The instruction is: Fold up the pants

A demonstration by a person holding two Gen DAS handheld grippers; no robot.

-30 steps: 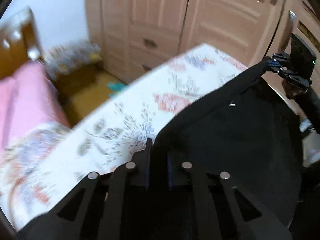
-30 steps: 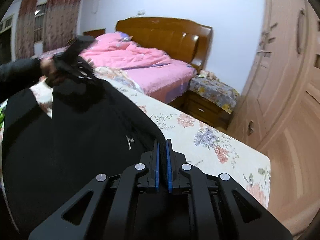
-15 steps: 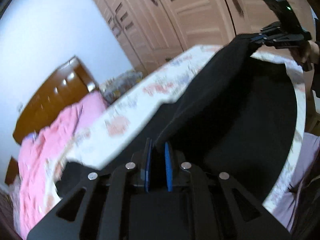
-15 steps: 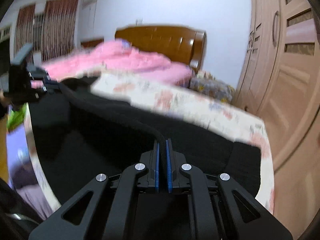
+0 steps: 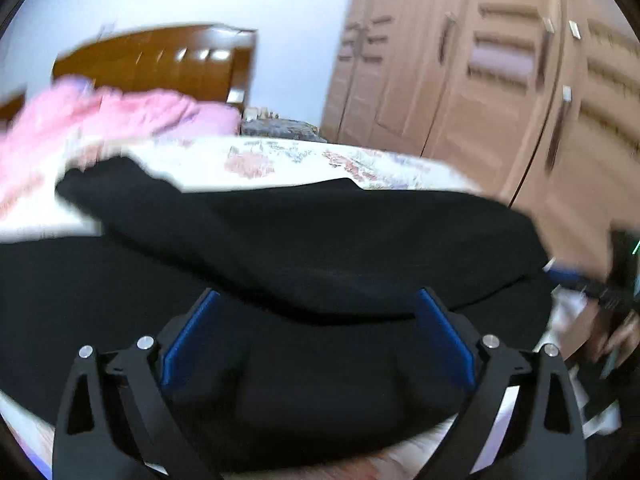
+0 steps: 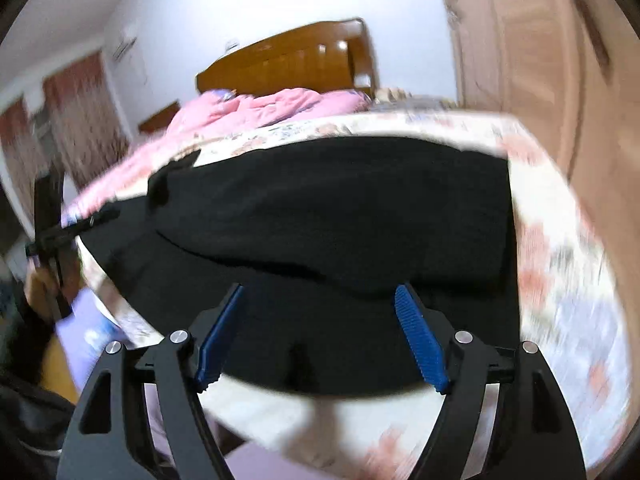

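Observation:
The black pants [image 5: 320,248] lie folded over themselves on the floral bedsheet [image 5: 280,160]; the upper layer's edge runs just ahead of both grippers. My left gripper [image 5: 316,312] hangs over the near edge of the pants, its jaws opening wide, blue pads [image 5: 188,336] clear of the cloth. In the right wrist view the same pants [image 6: 340,216] spread across the sheet [image 6: 560,280]. My right gripper [image 6: 320,308] is also opening, its blue pads [image 6: 420,336] apart and pressing on nothing. Each gripper shows at the edge of the other's view: the right gripper [image 5: 600,292], the left gripper [image 6: 60,232].
A pink quilt [image 6: 260,112] is heaped near the wooden headboard [image 6: 288,60]. Light wooden wardrobe doors [image 5: 500,80] stand along the right side of the bed. A floral-covered nightstand [image 5: 280,126] sits between the bed and the wardrobe. Red curtains [image 6: 80,120] hang at far left.
Both grippers, shut on the pants' raised edge before, carried it across and down onto the bed, then let go. Both now stand open and the cloth lies flat.

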